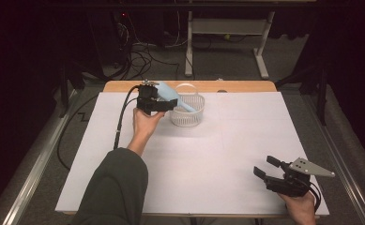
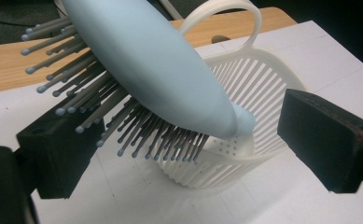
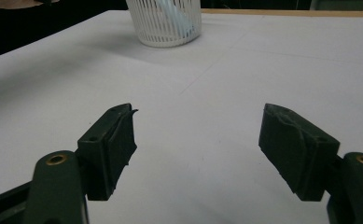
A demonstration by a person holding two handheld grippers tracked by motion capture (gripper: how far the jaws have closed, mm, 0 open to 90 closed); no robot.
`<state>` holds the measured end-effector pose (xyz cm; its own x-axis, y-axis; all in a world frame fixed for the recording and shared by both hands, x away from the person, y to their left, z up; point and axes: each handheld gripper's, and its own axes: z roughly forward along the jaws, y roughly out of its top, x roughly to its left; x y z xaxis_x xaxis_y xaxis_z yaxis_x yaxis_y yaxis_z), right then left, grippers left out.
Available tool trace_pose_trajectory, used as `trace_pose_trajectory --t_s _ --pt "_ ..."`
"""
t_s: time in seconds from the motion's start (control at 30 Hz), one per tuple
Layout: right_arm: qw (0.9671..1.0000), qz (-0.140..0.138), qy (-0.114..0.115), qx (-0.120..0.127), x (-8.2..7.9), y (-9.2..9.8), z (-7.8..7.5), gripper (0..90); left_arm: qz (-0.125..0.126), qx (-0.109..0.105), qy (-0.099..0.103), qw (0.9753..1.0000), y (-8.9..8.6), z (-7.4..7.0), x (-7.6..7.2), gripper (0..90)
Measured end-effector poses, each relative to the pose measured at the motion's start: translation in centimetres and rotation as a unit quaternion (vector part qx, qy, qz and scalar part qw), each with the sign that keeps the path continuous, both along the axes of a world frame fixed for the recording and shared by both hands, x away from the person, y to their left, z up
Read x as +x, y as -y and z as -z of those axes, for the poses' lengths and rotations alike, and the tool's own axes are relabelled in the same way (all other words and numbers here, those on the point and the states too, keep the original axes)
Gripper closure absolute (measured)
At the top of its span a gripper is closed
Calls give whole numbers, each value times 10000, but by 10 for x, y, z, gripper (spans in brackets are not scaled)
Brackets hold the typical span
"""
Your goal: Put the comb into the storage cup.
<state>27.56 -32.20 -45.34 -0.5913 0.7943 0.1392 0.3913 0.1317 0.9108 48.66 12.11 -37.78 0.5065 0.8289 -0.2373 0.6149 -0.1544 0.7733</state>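
The handle end of the one pale blue plastic hairbrush (image 2: 160,79) dips into the single white slatted plastic basket (image 2: 258,93) at the far side of the white tabletop (image 1: 208,164), its tip hidden behind the slats. The left gripper (image 2: 188,140) has released jaws, the bristles brushing one. The right gripper (image 3: 200,149) rests near the front edge, jaws spread and empty.

One blue hairbrush (image 1: 173,97) is seen. One white basket (image 1: 193,117) is seen, and one handle is counted on it. Two grippers are counted: the left gripper (image 1: 170,105) and the right gripper (image 1: 266,167). One white table (image 1: 227,154) is seen.
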Motion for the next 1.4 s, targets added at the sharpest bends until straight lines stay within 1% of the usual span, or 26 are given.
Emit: trace_pose_trajectory --t_s 0.33,0.37,0.4,0.43,0.5,0.7,0.87,0.97,1.2,1.4 --pt "10000 7 24 -15 -1 0 0 276 38 33 41 10000 -3 -3 -3 69" --pt "10000 2 23 -16 0 -1 0 276 37 21 85 10000 -3 -5 -5 69" --pt "10000 2 23 -16 0 -1 0 276 37 21 85 10000 -3 -5 -5 69" --pt "10000 -2 19 -17 0 -1 0 276 43 24 128 9999 -4 -6 -6 69" --pt "10000 1 19 -30 0 -1 0 276 36 -19 155 9999 -5 -6 -8 70" --pt "10000 4 14 -35 -1 -1 0 276 12 -53 164 9999 -7 -5 -10 70" --pt "10000 7 8 -33 -1 -1 0 276 34 27 203 9998 -10 -6 -13 70" --pt "10000 11 7 -32 0 -1 0 276 20 3 220 9998 -13 -7 -14 71" --pt "10000 16 15 -22 0 -1 0 275 41 31 254 9997 -16 -9 -17 71" --pt "10000 16 21 12 0 0 0 271 0 10 325 9995 -19 -12 -20 73"
